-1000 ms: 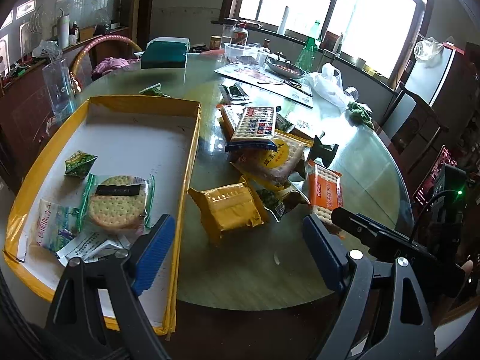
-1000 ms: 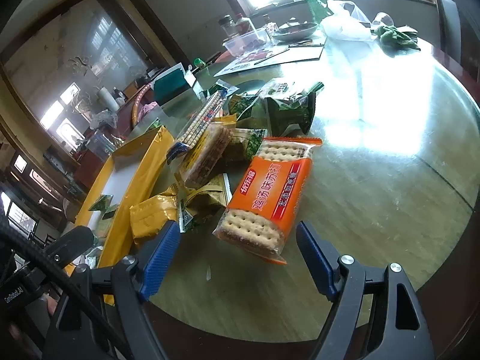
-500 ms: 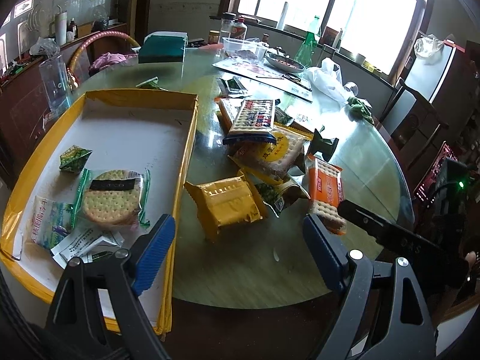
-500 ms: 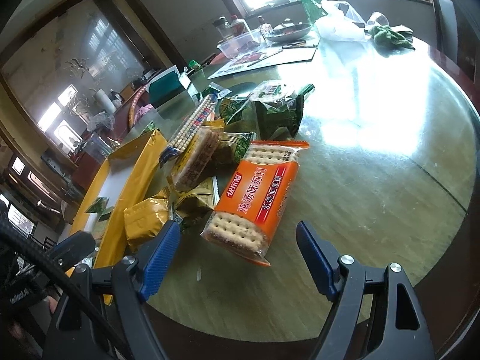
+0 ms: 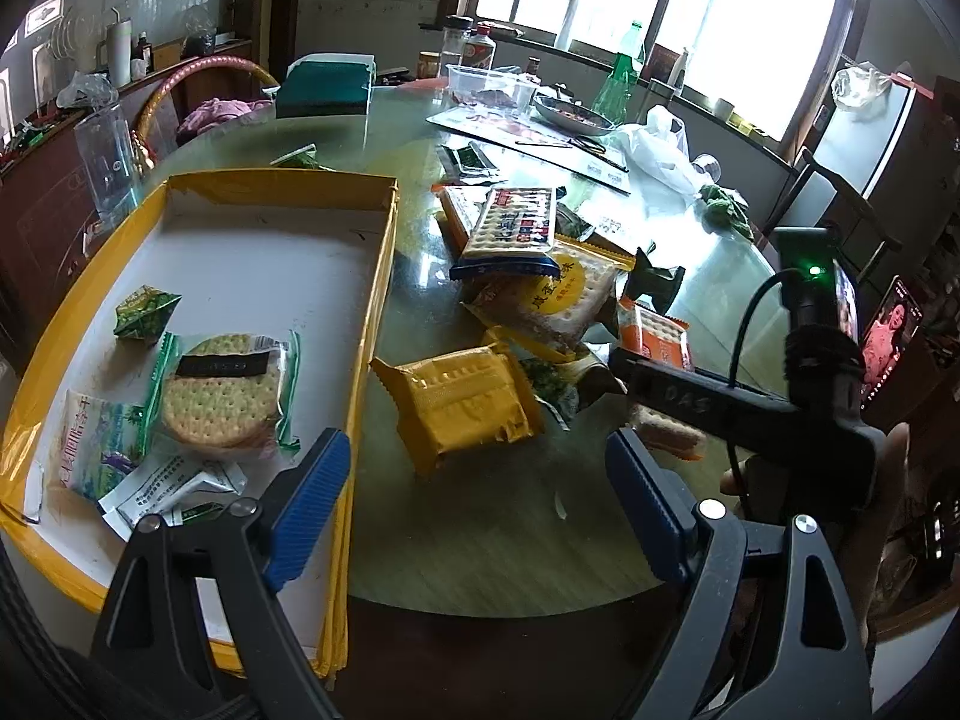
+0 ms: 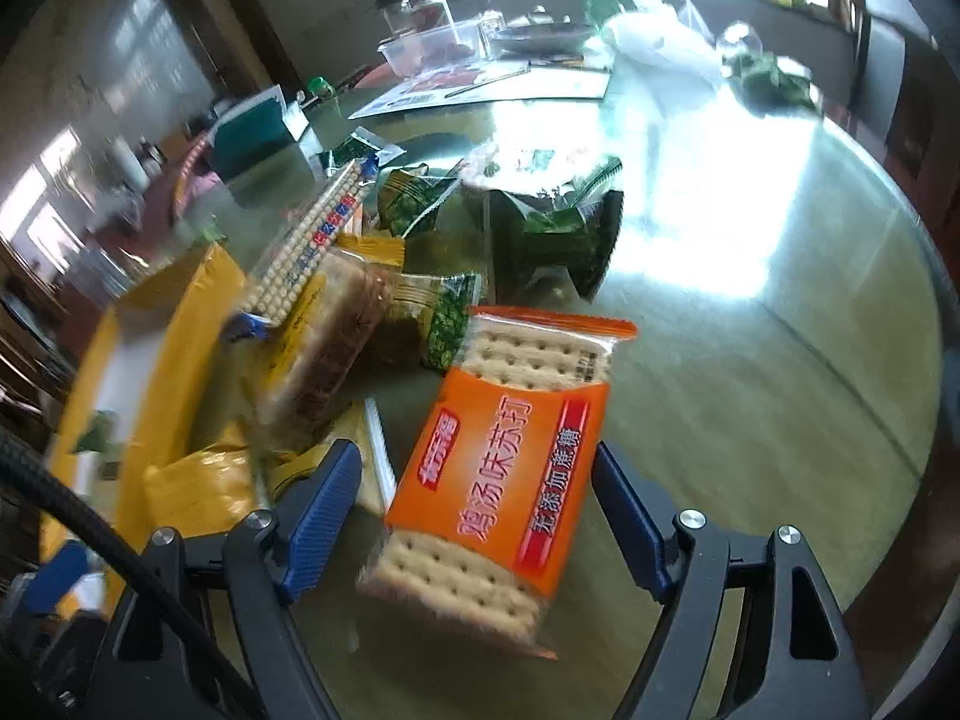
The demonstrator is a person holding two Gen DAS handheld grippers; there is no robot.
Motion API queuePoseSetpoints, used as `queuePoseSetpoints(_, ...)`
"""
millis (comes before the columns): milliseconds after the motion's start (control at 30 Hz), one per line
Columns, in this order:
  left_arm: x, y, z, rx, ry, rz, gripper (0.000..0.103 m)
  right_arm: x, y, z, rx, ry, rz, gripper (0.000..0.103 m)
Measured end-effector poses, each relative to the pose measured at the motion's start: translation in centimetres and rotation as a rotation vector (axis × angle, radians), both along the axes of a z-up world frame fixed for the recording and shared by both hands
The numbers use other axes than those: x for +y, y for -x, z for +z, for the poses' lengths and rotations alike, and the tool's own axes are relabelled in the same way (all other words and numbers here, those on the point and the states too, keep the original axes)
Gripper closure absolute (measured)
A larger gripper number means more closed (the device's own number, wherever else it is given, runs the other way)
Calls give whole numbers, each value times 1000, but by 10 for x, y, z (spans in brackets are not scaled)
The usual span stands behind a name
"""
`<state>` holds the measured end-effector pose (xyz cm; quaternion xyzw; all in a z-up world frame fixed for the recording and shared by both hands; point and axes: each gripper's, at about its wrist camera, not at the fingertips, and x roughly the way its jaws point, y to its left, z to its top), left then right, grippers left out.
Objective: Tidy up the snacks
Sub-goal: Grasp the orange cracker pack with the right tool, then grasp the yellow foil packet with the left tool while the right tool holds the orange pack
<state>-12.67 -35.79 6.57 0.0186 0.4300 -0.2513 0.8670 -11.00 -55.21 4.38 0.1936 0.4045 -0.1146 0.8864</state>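
An orange cracker pack (image 6: 504, 468) lies on the glass table at the right edge of the snack pile. It sits between the fingers of my right gripper (image 6: 474, 510), whose jaws are closing, with a gap still showing at each pad. In the left wrist view that gripper's black body covers the near end of the orange cracker pack (image 5: 654, 336). My left gripper (image 5: 474, 498) hangs open over the table's near edge, between the yellow tray (image 5: 384, 252) and a yellow snack pack (image 5: 462, 402). A round cracker pack (image 5: 222, 390) and small packets lie in the tray.
The pile also holds a blue-and-white cracker pack (image 5: 516, 222), a yellow-labelled cracker pack (image 5: 558, 300) and green bags (image 6: 552, 228). Farther back stand a clear plastic container (image 5: 489, 84), a green bottle (image 5: 621, 81), a white plastic bag (image 5: 657, 144) and a teal box (image 5: 324, 90).
My right gripper has moved forward and turned, so the orange pack now lies between its fingers, which stand a little narrower. The left gripper has stayed put.
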Motion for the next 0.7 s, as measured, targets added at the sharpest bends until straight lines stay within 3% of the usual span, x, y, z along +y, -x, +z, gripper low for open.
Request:
queuePoseSetpoints(33, 1, 0, 0, -2, 0, 2, 16, 2, 1, 0, 7, 29, 0, 36)
queuePoseSetpoints(233, -2, -2, 0, 3, -15, 5, 16, 0, 21, -4, 12, 100, 36, 44)
queuePoseSetpoints(600, -16, -18, 7, -49, -112, -24, 16, -9, 59, -8, -38, 96, 57, 47)
queuePoseSetpoints(700, -25, -30, 2, -17, -141, -72, 16, -10, 61, -8, -44, 85, 61, 46)
